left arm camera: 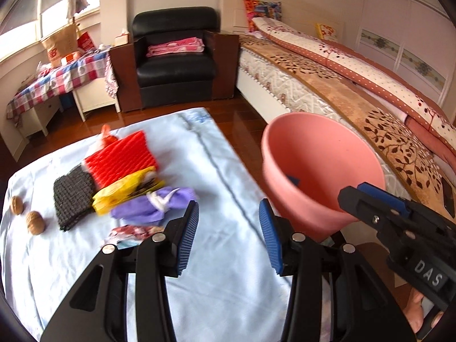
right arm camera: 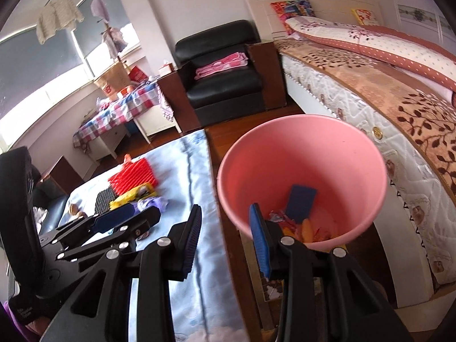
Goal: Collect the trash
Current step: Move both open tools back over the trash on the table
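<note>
A pink bin [left arm camera: 319, 171] stands off the right edge of a table under a light blue cloth [left arm camera: 222, 256]. In the right wrist view the bin [right arm camera: 302, 154] holds a blue card [right arm camera: 300, 203] and orange scraps [right arm camera: 307, 229]. Trash lies on the cloth: red corrugated foam [left arm camera: 121, 161], a dark knitted pad [left arm camera: 72, 196], a yellow wrapper [left arm camera: 125, 192], a purple glove [left arm camera: 154, 203], a crumpled printed wrapper [left arm camera: 131, 232] and two walnuts [left arm camera: 34, 222]. My left gripper [left arm camera: 228, 236] is open and empty, just right of the pile. My right gripper [right arm camera: 225, 236] is open and empty at the bin's near rim.
A bed [left arm camera: 356, 85] runs along the right, close behind the bin. A black armchair [left arm camera: 175, 57] stands at the back and a checked-cloth side table [left arm camera: 59, 79] at back left. Wooden floor [left arm camera: 233, 119] lies between.
</note>
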